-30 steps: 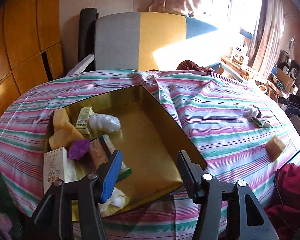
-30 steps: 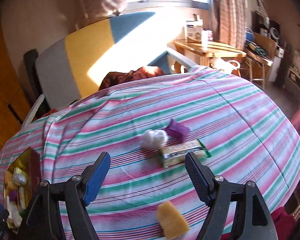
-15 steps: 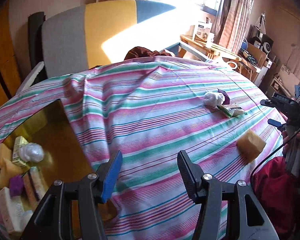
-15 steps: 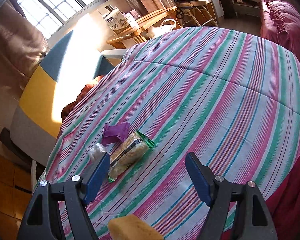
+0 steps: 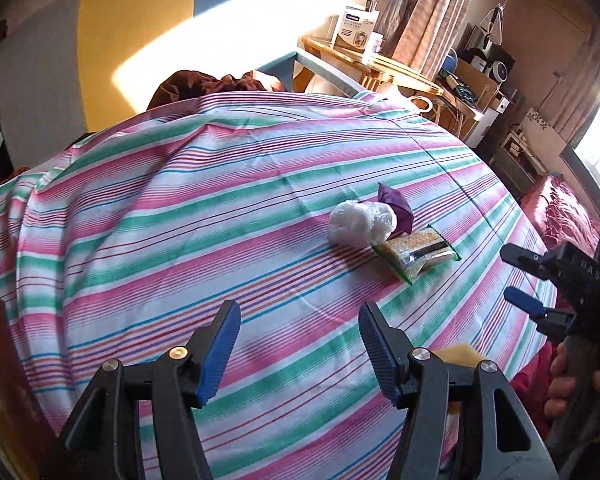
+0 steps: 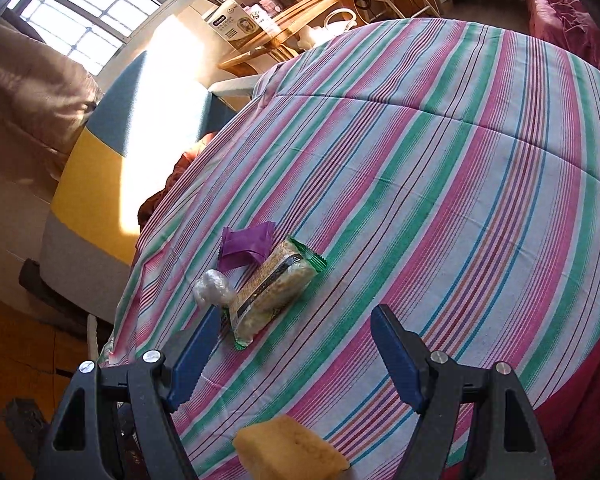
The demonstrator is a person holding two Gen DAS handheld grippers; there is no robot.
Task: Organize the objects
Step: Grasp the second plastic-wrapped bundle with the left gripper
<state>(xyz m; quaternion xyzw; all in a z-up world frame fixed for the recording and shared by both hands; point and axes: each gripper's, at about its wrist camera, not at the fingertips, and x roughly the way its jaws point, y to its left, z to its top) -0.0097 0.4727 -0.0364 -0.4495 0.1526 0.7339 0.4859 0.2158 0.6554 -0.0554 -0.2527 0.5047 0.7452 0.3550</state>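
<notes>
Striped cloth (image 6: 440, 184) covers the table and carries four loose items. A wrapped snack bar (image 6: 274, 286) lies at centre left of the right wrist view, touching a white plastic-wrapped ball (image 6: 214, 290) at its left end and a purple wrapper (image 6: 246, 246) above it. A yellow sponge (image 6: 290, 450) sits at the bottom edge.

Right gripper (image 6: 290, 350): fingers spread wide, nothing between them. The left fingertip (image 6: 198, 340) overlaps the ball and the bar's lower end in the frame; contact cannot be confirmed. The sponge lies below the gap, close to the gripper body.

Left gripper (image 5: 298, 344): fingers released and apart, holding nothing. The bar, ball and wrapper appear right of centre in this view, well beyond the fingertips; the sponge is mostly hidden behind the right finger.

Handling, as a judgement: the bar is light, with slippery film and a crumbly core; grip across its short width at mid-length. The sponge is soft and light and will compress.
</notes>
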